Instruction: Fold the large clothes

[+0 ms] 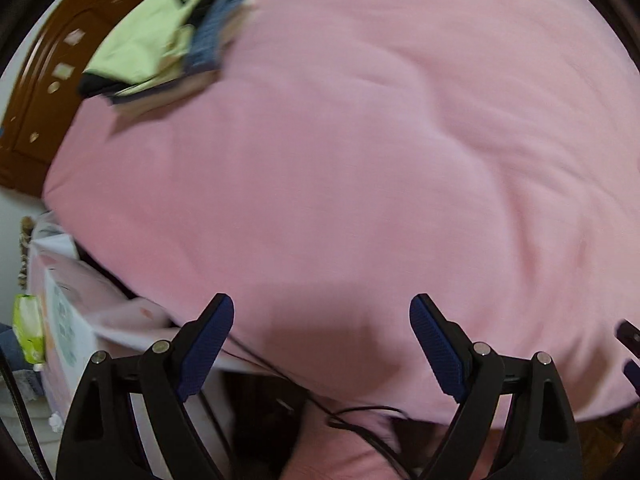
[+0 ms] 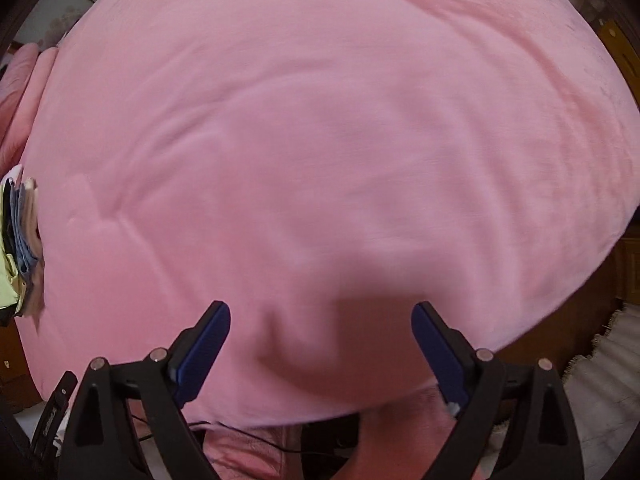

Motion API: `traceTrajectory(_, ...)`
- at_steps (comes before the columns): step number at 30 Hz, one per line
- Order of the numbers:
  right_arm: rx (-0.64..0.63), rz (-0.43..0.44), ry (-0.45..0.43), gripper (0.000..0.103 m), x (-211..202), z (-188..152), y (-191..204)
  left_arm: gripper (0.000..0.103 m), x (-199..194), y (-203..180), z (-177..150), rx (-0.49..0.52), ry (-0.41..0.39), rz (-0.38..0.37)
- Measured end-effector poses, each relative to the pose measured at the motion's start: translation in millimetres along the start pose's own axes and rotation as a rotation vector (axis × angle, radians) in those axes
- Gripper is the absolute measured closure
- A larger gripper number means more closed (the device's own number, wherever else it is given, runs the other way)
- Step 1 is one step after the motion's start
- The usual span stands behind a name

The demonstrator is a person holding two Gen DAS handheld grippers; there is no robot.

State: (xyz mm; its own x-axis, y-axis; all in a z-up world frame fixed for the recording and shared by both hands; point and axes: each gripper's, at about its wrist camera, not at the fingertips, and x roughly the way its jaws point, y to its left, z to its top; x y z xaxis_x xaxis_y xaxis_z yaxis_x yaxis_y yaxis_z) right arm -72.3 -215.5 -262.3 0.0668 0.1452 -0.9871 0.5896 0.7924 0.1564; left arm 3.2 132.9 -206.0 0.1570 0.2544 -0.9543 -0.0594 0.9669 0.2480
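Folded stack of clothes [image 1: 160, 48]: pale green piece on top, blue denim-like and light layers under it. It sits at the far-left part of the bed, on the pink cover [image 1: 360, 160], close to the dark wooden headboard [image 1: 36, 80]. In the right wrist view the same stack [image 2: 18, 240] shows only as an edge at the left border. Both views blurred; layer count not readable.

Pink cover otherwise bare across its middle and near side, shallow creases only. No unfolded garment visible on it in either view.

Left tongs [image 1: 322, 344]: spread wide, nothing between the pads, over the near edge of the bed. Right tongs [image 2: 320, 348]: likewise spread and empty, over the near edge further right.

Judgement: several items appear done and stacked; neither tool carries anything, so this looks like a gap between garments. What is left cannot be told, as no pile of unfolded clothes is in frame. Boxes and clutter [image 1: 68, 312] beside the bed at lower left; black cable [image 1: 360, 412] below the bed edge.
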Motion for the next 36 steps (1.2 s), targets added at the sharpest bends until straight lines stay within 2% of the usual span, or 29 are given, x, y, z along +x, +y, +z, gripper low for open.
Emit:
traceTrajectory(3,0.002,-0.019,-0.073,0.008,-20.8,10.6,-42.8,0.015,-26.7,-54.2,-8.1,0.106,-0.061,0.008)
traceTrajectory(6,-0.014,-0.082,-0.169,0.008,-50.1,25.0,-77.6,0.015,-57.8,-104.5,-10.8,0.246,-0.108,-0.004)
traceTrajectory(8,-0.055,-0.121,-0.255,0.008,-74.1,32.5,-82.1,0.015,-86.7,-126.8,-7.2,0.304,-0.189,-0.024)
traceTrajectory(10,-0.155,-0.158,-0.351,0.008,-99.3,37.9,-88.0,0.015,-110.3,-135.3,-0.6,0.299,-0.252,-0.052)
traceTrajectory(13,-0.311,-0.213,-0.432,0.007,-127.2,35.6,-89.9,0.014,-141.1,-141.0,12.9,0.276,-0.258,-0.107)
traceTrajectory(15,-0.392,-0.2,-0.441,0.007,-141.9,32.9,-86.8,0.015,-159.8,-143.3,15.4,0.277,-0.267,-0.146)
traceTrajectory(18,-0.421,-0.103,-0.422,0.005,-159.1,25.2,-69.6,0.014,-189.6,-146.8,9.6,0.284,-0.31,-0.149)
traceTrajectory(21,-0.4,-0.052,-0.36,0.003,-171.8,12.1,-56.7,0.014,-209.8,-147.4,2.3,0.314,-0.34,-0.171)
traceTrajectory(24,-0.351,0.004,-0.321,0.003,-179.6,-5.0,-47.1,0.014,-225.8,-150.3,-7.8,0.304,-0.351,-0.127)
traceTrajectory(28,-0.296,0.111,-0.267,0.002,-189.7,-25.0,-38.6,0.014,-235.8,-143.8,-20.2,0.264,-0.34,-0.186)
traceTrajectory(30,-0.316,0.107,-0.278,0.002,-196.9,-29.4,-30.2,0.014,-235.6,-134.5,-25.1,0.246,-0.323,-0.192)
traceTrajectory(33,-0.352,0.04,-0.339,0.002,-208.1,-41.5,-16.9,0.013,-231.8,-117.6,-38.2,0.193,-0.301,-0.193)
traceTrajectory(36,-0.357,0.058,-0.374,0.002,-211.8,-57.3,-11.5,0.013,-230.4,-108.5,-46.7,0.197,-0.317,-0.185)
